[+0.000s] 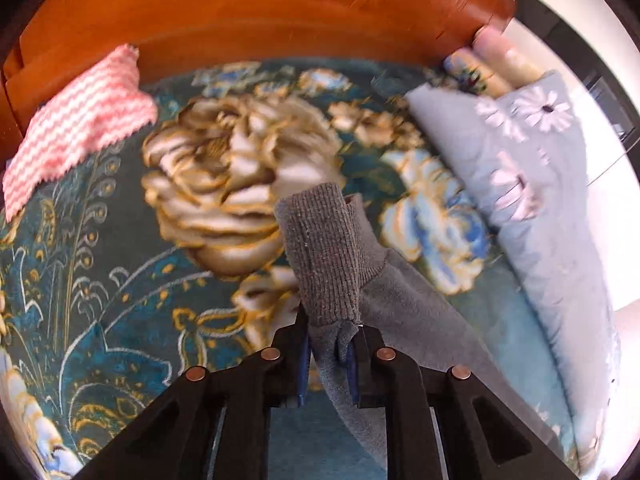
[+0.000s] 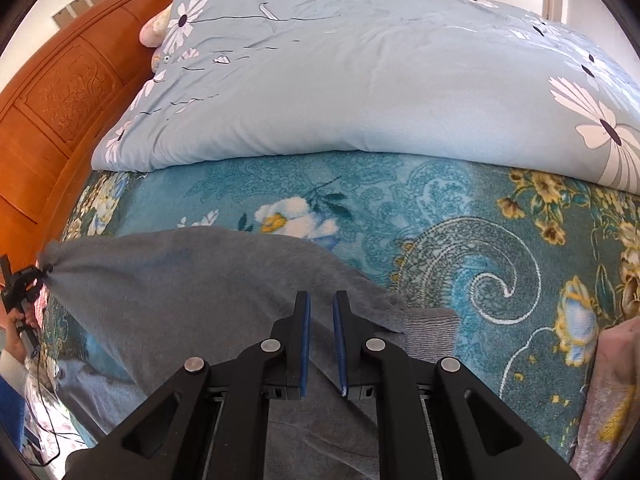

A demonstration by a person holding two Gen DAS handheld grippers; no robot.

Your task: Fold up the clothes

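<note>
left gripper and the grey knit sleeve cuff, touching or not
Touching. The left wrist view shows the left gripper pinching the grey fleece garment just below its ribbed cuff, fabric bunched between the blue pads.

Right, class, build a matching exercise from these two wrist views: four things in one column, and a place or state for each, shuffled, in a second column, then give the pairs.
Things
1. left gripper
2. right gripper
3. pink zigzag cloth
4. light blue daisy quilt

Places or states
A. lies by the wooden headboard
B. open, fingers apart above grey fabric
C. heaped along the far side of the bed
D. shut on the grey garment near its ribbed cuff

Pairs: 1-D, 2-B, 3-A, 4-C
</note>
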